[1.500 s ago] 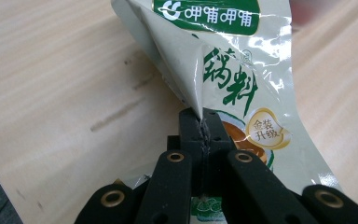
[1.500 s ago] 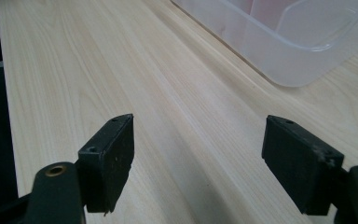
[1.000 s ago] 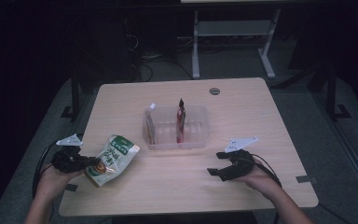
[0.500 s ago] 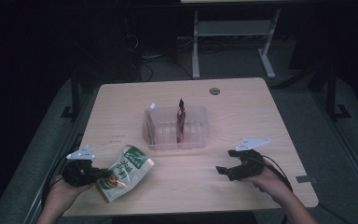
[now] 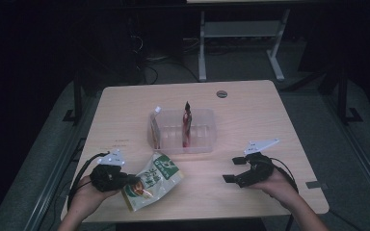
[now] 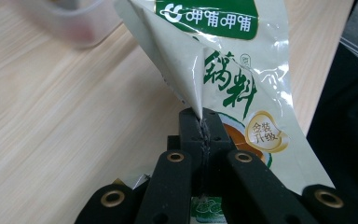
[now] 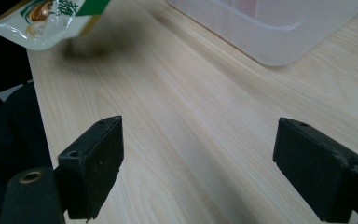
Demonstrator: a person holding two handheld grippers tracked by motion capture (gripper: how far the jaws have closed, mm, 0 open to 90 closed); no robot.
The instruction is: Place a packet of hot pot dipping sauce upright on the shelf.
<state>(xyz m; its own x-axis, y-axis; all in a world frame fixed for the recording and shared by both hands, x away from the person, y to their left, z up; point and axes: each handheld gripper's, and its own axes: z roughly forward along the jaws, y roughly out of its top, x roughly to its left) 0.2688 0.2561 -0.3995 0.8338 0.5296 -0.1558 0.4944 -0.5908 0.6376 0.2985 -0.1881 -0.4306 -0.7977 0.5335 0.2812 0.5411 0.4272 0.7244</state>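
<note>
A green-and-white snack pouch (image 5: 150, 182) is pinched by its edge between the closed jaws of the left tool (image 5: 127, 180), near the front left of the table (image 5: 250, 110), just in front of a clear plastic bin (image 5: 207, 132). The right tool (image 5: 232, 174) is held wide open and empty over the table's front right.

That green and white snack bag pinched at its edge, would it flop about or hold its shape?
Probably floppy: the snack bag creases and folds where the left tongs pinch its seam. It looks light, hanging from that one pinched edge above the table. Its glossy film may be slippery.
</note>
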